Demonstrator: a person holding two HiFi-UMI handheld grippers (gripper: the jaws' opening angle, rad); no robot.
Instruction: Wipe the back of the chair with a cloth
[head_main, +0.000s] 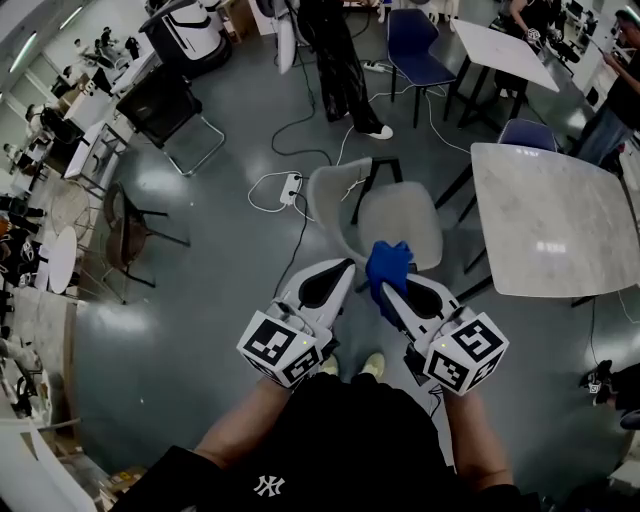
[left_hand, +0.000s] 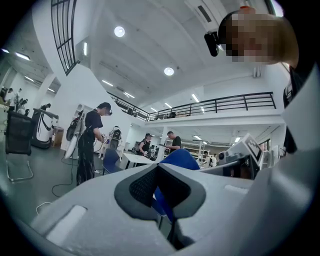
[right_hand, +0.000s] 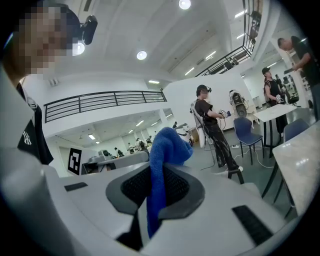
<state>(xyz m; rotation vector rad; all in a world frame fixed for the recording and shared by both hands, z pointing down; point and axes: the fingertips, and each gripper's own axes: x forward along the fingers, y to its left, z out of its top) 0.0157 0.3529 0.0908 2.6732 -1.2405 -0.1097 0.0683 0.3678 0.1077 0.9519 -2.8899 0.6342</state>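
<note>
Grey floor (head_main: 220, 300); marble-top table (head_main: 550, 220) at R. White chair (head_main: 400, 215) stands just L of the table, w/ its curved back on the L side in head view. Both grippers are held side by side over the chair's near edge. R gripper (head_main: 388, 290): jaws clamped on the blue cloth (head_main: 388, 262), bunched at the tips above the seat; can't tell if it touches. L gripper (head_main: 343, 270): jaws drawn together, nothing clearly held.
</note>
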